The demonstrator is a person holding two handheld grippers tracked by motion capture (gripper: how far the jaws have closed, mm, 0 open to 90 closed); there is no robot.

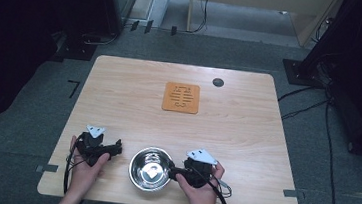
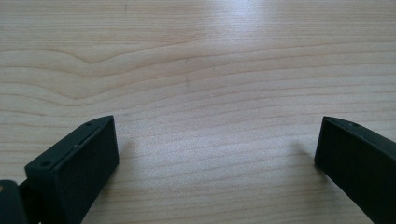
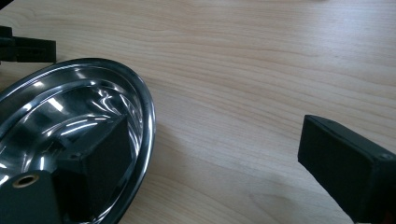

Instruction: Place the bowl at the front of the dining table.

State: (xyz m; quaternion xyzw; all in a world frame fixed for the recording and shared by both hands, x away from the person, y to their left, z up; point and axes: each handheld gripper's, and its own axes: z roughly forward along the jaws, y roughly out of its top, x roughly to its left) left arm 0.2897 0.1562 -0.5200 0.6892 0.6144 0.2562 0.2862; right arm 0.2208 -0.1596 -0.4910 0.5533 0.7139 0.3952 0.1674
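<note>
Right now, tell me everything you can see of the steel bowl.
The steel bowl is round, shiny, mirror-polished metal, empty and upright on the wooden table near its front edge, between both grippers. The right gripper is open and straddles its rim: one jaw inside the bowl, the other outside over bare wood. Whether the jaw touches the metal is unclear.

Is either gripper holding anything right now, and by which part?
Nothing held. Right gripper is open astride the bowl's rim; left gripper is open over bare table.
</note>
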